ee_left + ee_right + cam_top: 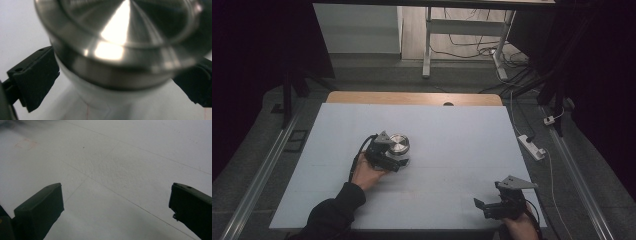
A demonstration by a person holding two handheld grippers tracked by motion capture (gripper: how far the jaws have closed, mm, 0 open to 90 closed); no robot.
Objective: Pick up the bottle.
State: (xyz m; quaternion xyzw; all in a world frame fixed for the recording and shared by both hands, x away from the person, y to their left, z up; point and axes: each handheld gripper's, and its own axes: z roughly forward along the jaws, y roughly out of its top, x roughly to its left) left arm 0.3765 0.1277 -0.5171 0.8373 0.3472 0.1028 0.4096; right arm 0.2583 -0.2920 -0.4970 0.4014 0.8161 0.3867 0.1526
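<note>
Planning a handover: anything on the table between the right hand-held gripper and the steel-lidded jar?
Nothing: bare white table between right hand-held gripper and steel-lidded jar, per the high view.

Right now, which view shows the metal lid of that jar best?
The left gripper view: the metal lid sits close up between the left gripper's jaws, its rim and concave top plain, though slightly blurred. The high view shows it small, beside the gripper. The right gripper view shows white table.

A pale sheet covers the wooden worktop (412,98) on a grey floor (362,75), with a white desk frame (428,40), loose cables (472,47), a power strip (532,146) and dark curtains (257,45) around.
</note>
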